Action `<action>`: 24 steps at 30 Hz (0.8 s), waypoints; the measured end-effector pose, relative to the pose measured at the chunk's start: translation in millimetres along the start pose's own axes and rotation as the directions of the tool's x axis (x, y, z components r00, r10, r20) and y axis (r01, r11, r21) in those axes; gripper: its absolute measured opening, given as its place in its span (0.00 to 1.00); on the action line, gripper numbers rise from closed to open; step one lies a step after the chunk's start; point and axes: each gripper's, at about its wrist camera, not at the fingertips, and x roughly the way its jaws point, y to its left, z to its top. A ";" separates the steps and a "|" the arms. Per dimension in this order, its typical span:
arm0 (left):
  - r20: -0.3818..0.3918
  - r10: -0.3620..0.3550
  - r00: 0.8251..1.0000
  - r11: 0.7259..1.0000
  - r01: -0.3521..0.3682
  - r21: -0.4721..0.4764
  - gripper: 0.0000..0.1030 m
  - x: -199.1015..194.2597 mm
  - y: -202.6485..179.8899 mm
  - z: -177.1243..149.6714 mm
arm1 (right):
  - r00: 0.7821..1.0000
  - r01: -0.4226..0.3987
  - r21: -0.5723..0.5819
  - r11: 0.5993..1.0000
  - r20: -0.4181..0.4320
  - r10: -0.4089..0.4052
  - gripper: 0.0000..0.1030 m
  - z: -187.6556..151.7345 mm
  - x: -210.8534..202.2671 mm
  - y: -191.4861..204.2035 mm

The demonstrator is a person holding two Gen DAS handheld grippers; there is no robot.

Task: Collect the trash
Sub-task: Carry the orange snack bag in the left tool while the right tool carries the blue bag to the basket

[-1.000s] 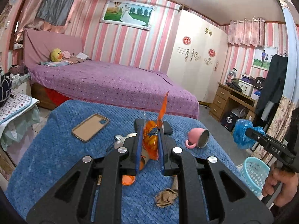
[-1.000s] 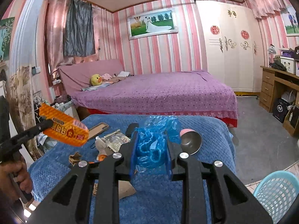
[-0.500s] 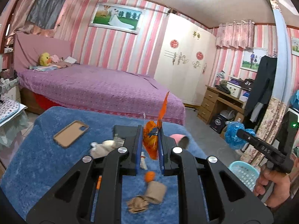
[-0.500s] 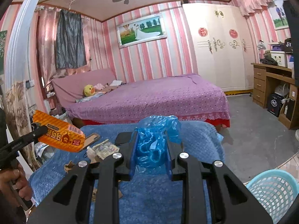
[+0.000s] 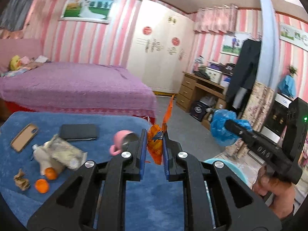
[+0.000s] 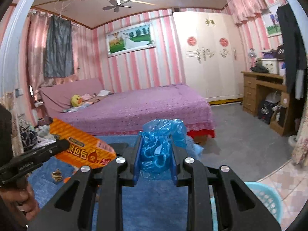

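Note:
My left gripper (image 5: 154, 144) is shut on an orange snack wrapper (image 5: 156, 144), which stands up between its blue pads over the blue blanket (image 5: 150, 198). From the right wrist view the same wrapper (image 6: 84, 150) shows flat at the left. My right gripper (image 6: 156, 150) is shut on a crumpled blue plastic bag (image 6: 159, 144); the left wrist view has that bag (image 5: 223, 127) at the right, above a light blue basket (image 5: 211, 162). The basket's rim (image 6: 269, 198) also sits low at the right. A brown scrap (image 5: 21, 180), orange caps (image 5: 41, 185) and a crumpled wrapper (image 5: 65, 154) lie on the blanket.
A pink cup (image 5: 123, 139) lies on its side near two phones (image 5: 79, 131) (image 5: 24, 139). A purple bed (image 6: 134, 105) stands behind the blanket, a wooden desk (image 6: 263, 90) and white wardrobe (image 6: 209, 57) at the right, with grey floor (image 6: 240, 134) between.
Both grippers have swung to the right with their loads still held; the blanket's items slid left in the left wrist view, and the basket has come closer beneath them.

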 end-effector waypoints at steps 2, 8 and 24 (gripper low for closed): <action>0.003 -0.029 1.000 0.999 0.029 0.018 0.13 5.4 -21.1 3.3 | 0.999 0.038 0.020 0.999 -0.004 -0.038 0.24 0.3 -5.7 -17.5; -0.005 -0.094 0.996 0.994 0.094 0.053 0.13 17.8 -68.1 7.0 | 0.994 0.106 0.098 0.990 -0.004 -0.107 0.24 -0.7 -19.2 -66.8; -0.031 -0.183 0.983 0.978 0.185 0.097 0.13 38.9 -122.5 -2.5 | 0.988 0.154 0.169 0.974 -0.004 -0.156 0.24 -2.8 -32.4 -121.5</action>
